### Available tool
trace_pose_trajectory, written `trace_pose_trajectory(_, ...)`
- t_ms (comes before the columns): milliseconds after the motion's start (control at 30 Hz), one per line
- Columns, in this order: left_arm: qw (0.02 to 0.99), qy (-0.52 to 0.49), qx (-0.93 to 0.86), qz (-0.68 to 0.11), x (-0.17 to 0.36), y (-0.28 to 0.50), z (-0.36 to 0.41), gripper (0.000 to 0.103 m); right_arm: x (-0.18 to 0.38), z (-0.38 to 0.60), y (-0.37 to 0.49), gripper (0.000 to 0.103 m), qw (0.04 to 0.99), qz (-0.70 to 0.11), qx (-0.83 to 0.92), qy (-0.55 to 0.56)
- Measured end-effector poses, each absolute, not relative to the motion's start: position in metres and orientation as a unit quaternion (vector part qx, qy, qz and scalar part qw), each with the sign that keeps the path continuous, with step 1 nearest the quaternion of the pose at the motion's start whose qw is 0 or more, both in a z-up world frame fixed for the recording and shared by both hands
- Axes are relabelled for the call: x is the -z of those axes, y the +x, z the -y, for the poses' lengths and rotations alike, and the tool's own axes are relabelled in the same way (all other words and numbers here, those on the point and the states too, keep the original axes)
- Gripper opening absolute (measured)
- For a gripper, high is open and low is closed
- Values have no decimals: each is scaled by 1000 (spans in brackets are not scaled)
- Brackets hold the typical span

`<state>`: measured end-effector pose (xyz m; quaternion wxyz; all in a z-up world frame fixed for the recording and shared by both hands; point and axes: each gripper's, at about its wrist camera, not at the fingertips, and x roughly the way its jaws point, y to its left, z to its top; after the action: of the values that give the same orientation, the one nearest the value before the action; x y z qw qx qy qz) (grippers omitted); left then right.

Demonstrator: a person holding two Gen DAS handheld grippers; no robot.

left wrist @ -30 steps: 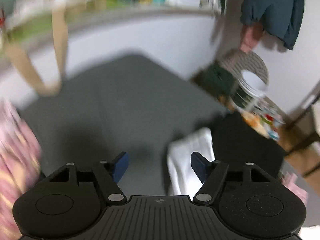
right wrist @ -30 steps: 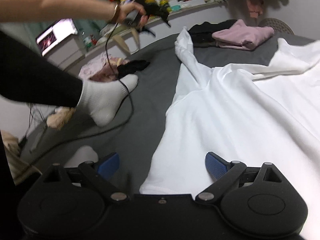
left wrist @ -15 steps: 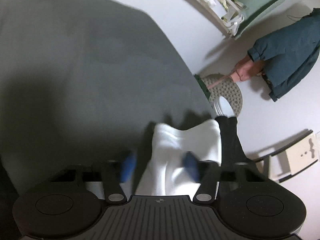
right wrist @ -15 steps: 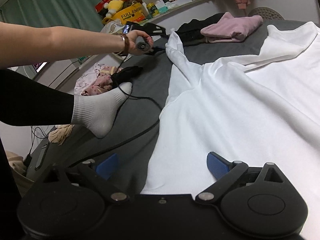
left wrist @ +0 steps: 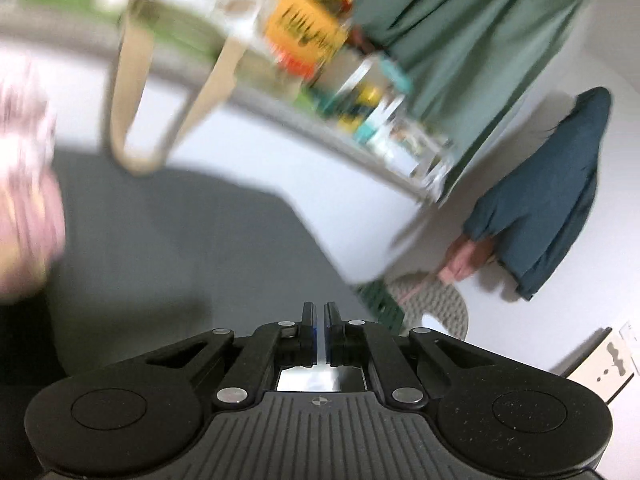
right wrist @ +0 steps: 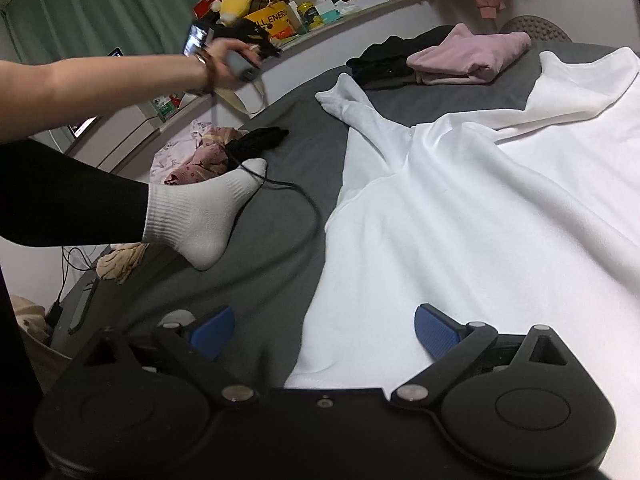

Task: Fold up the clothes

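Observation:
A white long-sleeved garment (right wrist: 460, 220) lies spread on the grey bed (right wrist: 280, 148), one sleeve (right wrist: 348, 100) stretched toward the far side. My right gripper (right wrist: 320, 332) stands open just above the garment's near hem corner, with nothing between its blue pads (right wrist: 430, 330). In the left wrist view my left gripper (left wrist: 319, 316) is shut, with no cloth showing between its fingers, and the picture is blurred. The right wrist view shows a hand holding the left gripper (right wrist: 268, 48) raised in the air, to the left of the sleeve's end and apart from it.
A folded pink garment (right wrist: 468, 56) and black clothes (right wrist: 392, 64) lie at the far side. A heap of pink patterned clothes (right wrist: 192, 156) sits at the left. The person's white-socked foot (right wrist: 200, 212) and a black cable (right wrist: 304, 216) rest on the bed. A cluttered shelf (right wrist: 304, 12) runs behind.
My left gripper has gone from open around the white sleeve end to shut, and has swung up and away; the sleeve has left its view. The right gripper has barely moved.

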<state>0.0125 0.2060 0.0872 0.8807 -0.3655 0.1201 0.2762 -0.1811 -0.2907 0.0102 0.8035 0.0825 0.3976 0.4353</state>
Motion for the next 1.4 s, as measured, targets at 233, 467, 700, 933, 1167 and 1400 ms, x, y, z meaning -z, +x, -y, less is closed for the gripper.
trace_pose_trajectory(233,870,-351,-238,-251,-74,27,-200,4,-12,290,-184,97,803,-401,-433,80)
trace_pose_trajectory(467,822,-403,-264,-302,-7,49,-199,4,-10,290,-184,98,803,-404,-432,76)
trace_pose_trajectory(700,818,-432,-260,-277,15,60,-196,34,-7,289,-180,101,795,-405,-445,83)
trace_pose_trajectory(933,842,-385,-281,-252,6,61,-192,50,-7,292,-181,101,793,-406,-445,92)
trace_pose_trajectory(1167,844,-363,-283,-274,6,70,-201,50,-8,294,-184,101,792,-406,-446,92)
trace_pose_trajectory(1400,821,-423,-268,-275,11,74,-213,2,-7,293,-183,101,792,-405,-448,92)
